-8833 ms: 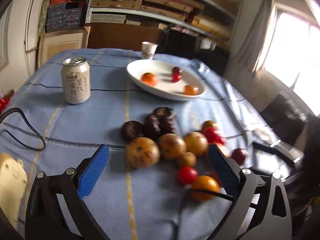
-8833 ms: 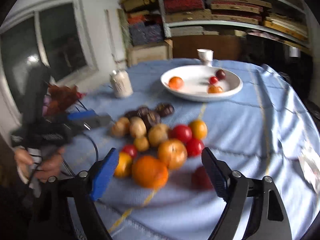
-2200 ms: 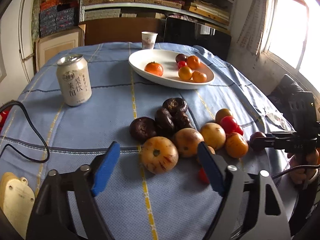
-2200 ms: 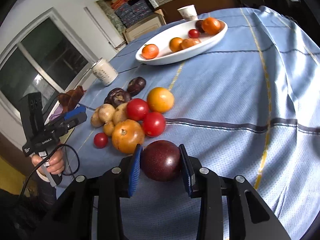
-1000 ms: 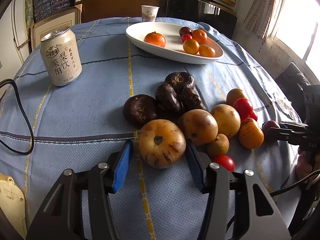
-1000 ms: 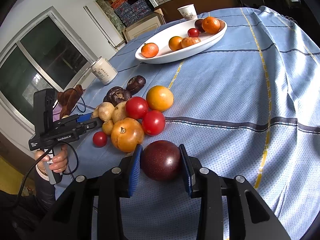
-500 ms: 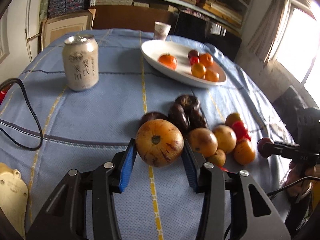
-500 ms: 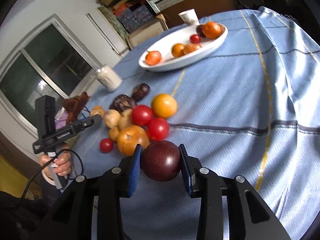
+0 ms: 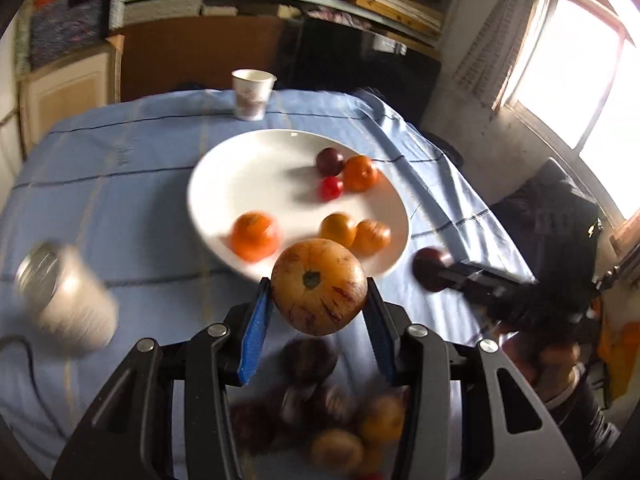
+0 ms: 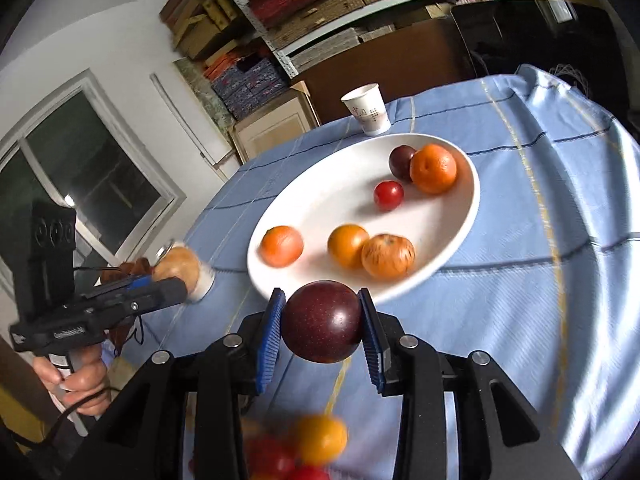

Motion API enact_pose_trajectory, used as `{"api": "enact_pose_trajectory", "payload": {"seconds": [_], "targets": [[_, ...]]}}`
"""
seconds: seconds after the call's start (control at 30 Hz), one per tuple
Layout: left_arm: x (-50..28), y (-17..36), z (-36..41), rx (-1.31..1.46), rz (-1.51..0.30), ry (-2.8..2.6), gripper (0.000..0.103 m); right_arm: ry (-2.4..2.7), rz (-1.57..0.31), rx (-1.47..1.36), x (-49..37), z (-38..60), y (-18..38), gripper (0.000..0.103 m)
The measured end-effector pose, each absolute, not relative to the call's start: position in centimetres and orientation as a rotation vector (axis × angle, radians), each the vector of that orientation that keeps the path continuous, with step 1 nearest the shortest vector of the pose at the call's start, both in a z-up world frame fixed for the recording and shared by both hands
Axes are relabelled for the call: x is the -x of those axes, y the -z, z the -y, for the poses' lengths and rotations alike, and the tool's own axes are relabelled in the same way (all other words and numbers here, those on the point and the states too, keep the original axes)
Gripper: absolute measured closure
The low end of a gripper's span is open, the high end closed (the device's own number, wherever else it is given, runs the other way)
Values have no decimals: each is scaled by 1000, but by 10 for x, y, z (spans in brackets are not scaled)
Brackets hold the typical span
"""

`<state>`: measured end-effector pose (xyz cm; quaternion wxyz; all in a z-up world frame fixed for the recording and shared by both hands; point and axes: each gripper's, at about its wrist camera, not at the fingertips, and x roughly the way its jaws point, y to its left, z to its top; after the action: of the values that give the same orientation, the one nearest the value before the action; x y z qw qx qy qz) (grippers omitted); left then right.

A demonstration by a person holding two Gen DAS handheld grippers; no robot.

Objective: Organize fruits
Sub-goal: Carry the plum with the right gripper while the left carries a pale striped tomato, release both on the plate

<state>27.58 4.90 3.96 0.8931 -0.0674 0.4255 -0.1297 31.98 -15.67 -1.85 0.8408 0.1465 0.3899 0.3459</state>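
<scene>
Carrying two fruits at once, you've got both lifted off the blue tablecloth (image 10: pixel 560 216) and heading for the white plate (image 10: pixel 472 204), which sits just this side of the paper cup (image 10: pixel 366 114). That plate already holds six pieces, bunched toward its near and right side, with bare white on its left half. Your left gripper (image 9: pixel 318 326) is clenched on the big tan fruit (image 9: pixel 319 286), hanging just short of the plate's near rim. Your right gripper (image 10: pixel 322 330) is clamped on the dark plum (image 10: pixel 322 322), also just short of that near rim, to the plate's right of the other. So this is the delivery step, mid-carry. Next, I'd say, bring each one over the plate, lower it onto a bare patch clear of the fruit already there, then let go gently, since round fruit will likely roll. The loose pile (image 9: pixel 340 420) left behind, on your side of the plate, is too blurred to count.
</scene>
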Motion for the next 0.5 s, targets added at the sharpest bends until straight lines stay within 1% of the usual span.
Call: {"api": "enact_pose_trajectory", "payload": {"seconds": [0.2, 0.23, 0.27, 0.3, 0.33, 0.37, 0.43, 0.5], "targets": [[-328, -23, -24, 60, -933, 216, 58, -732, -791, -315, -340, 145, 23, 64], [-332, -20, -22, 49, -948, 219, 53, -728, -779, -307, -340, 144, 23, 58], [-335, -19, -20, 30, -951, 206, 46, -733, -772, -308, -338, 145, 21, 56], [-333, -21, -22, 12, -936, 179, 28, -742, -767, -311, -336, 147, 19, 55], [-330, -25, -24, 5, -907, 153, 18, -752, -762, -310, -332, 150, 15, 54], [-321, -32, -30, 16, -857, 133, 15, -760, -751, -302, -330, 151, 11, 53], [-303, -41, -40, 53, -807, 137, 10, -760, -712, -245, -315, 153, -1, 44], [-275, -46, -50, 89, -765, 145, 8, -764, -654, -160, -296, 152, -12, 42]]}}
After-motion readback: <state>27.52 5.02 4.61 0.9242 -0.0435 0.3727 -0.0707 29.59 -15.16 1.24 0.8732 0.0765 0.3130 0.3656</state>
